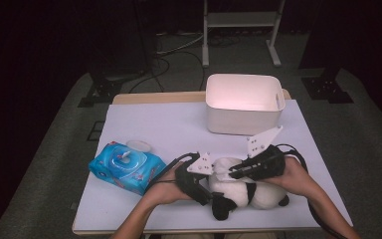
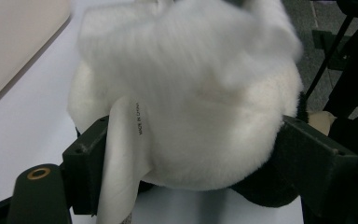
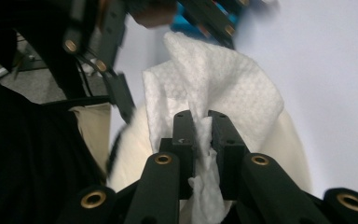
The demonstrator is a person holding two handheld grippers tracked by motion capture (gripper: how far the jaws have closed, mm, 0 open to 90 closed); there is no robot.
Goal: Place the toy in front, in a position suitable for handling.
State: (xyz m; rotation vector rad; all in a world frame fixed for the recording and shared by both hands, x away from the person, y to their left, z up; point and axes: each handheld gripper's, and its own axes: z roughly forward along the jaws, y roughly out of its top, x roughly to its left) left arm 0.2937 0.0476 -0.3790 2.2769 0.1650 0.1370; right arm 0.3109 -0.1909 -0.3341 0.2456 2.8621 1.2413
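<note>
My left tongs (image 1: 210, 191) clamping plush panda (image 1: 248, 191), lying on tabletop (image 1: 169, 124) near front edge. My right tongs (image 3: 201, 128) pinching white wipe (image 3: 214, 84), resting it against panda's white fur.

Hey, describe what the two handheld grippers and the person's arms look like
Both the left gripper and right gripper are black with blocky jaws, brass-ringed screw holes, a grey three-cornered plate on top and a trailing black cable. The forearms are bare, no sleeves visible.

High view looks down from six o'clock; both gripper views sit close — all share plush panda (image 1: 243, 186) (image 2: 191, 116) (image 3: 135, 140).
</note>
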